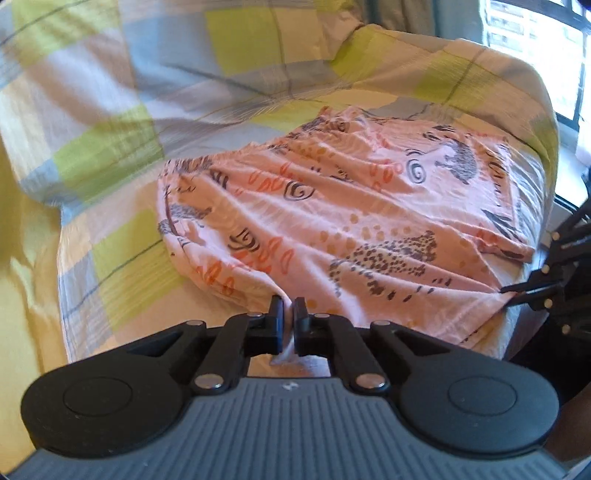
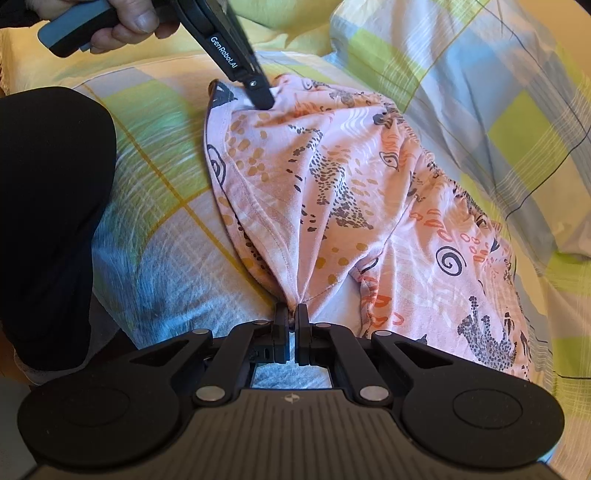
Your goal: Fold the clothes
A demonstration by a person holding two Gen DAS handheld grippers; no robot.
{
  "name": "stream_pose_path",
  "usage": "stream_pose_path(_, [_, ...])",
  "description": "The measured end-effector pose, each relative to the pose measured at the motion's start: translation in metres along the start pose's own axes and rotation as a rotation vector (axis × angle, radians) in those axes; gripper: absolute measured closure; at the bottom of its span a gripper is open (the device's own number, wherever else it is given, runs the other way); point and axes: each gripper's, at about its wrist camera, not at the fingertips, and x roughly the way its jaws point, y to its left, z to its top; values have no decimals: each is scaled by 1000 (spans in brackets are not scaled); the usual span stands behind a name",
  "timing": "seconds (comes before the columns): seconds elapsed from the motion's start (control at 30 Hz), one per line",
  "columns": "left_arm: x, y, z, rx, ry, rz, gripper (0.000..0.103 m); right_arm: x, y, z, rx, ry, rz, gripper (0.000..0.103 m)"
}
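Observation:
A pink garment (image 1: 351, 206) printed with leopards and spirals lies crumpled on a checked bedspread (image 1: 122, 266). My left gripper (image 1: 289, 308) is shut on a bunched fold at the garment's near edge. In the right wrist view, my right gripper (image 2: 293, 312) is shut on a gathered point of the garment's (image 2: 332, 177) stitched hem. The left gripper (image 2: 267, 101) also shows there, pinching the far corner of the cloth. The right gripper (image 1: 508, 290) shows at the right edge of the left wrist view, its tips shut on the cloth's corner. The fabric stretches in ridges between the two grips.
A person's hand (image 2: 125, 22) holds the left gripper's handle. A black-clad knee (image 2: 51, 206) rests on the bed at the left. A rumpled green, blue and white checked quilt (image 1: 110, 74) lies behind the garment. A bright window (image 1: 535, 48) stands at the upper right.

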Motion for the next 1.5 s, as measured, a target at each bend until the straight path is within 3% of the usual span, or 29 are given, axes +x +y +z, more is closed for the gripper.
stream_pose_path(0.1, [-21, 0, -2, 44, -9, 72, 103, -1, 1, 0, -1, 0, -2, 103])
stream_pose_path(0.3, [-26, 50, -38, -77, 117, 201, 101, -1, 2, -2, 5, -10, -4, 103])
stream_pose_path(0.37, [-21, 61, -50, -141, 147, 173, 99, -1, 2, -2, 8, -12, -5, 103])
stream_pose_path(0.43, [-16, 68, -57, -240, 137, 97, 87, 0, 2, -3, 12, -14, -5, 103])
stream_pose_path(0.47, [-13, 70, -59, -297, 121, 42, 69, 0, 2, -3, 12, -14, -6, 102])
stream_pose_path(0.5, [-9, 70, -60, -335, 107, 6, 58, 0, 2, -3, 12, -14, -6, 102])
stream_pose_path(0.7, [7, 44, -36, -336, 21, -72, 58, 0, 1, -3, 12, -12, -6, 102])
stream_pose_path(0.8, [18, 27, -22, -259, 25, -46, 58, 0, 1, -3, 15, -12, -5, 102])
stream_pose_path(0.87, [24, 19, -19, -211, 32, -22, 61, 1, 0, -3, 18, -12, -3, 102])
stream_pose_path(0.93, [27, 14, -19, -170, 37, -4, 73, 1, -1, -3, 23, -13, -2, 102])
stream_pose_path(0.97, [23, 16, -20, -172, 40, -8, 88, 1, -2, -3, 26, -14, -1, 102])
stream_pose_path(1.0, [18, 19, -22, -171, 42, -2, 97, 1, -2, -3, 27, -15, -1, 102])
stream_pose_path(1.1, [-8, 25, -26, -113, 70, 72, 100, 0, -3, -3, 23, -16, -1, 102])
stream_pose_path(1.2, [-30, 30, -35, -9, 128, 227, 103, 1, -2, -3, 22, -20, -1, 102])
stream_pose_path(1.27, [-38, 43, -44, -40, 151, 244, 103, 1, -2, -2, 23, -21, -3, 102])
stream_pose_path(1.33, [-43, 51, -51, -86, 141, 202, 98, 2, -2, -3, 27, -24, -3, 102])
stream_pose_path(1.43, [-46, 37, -57, -16, 112, 133, 52, 1, -1, -3, 28, -25, -4, 102])
stream_pose_path(1.5, [-42, 15, -59, 92, 99, 67, 46, 1, -2, -4, 32, -24, -2, 102])
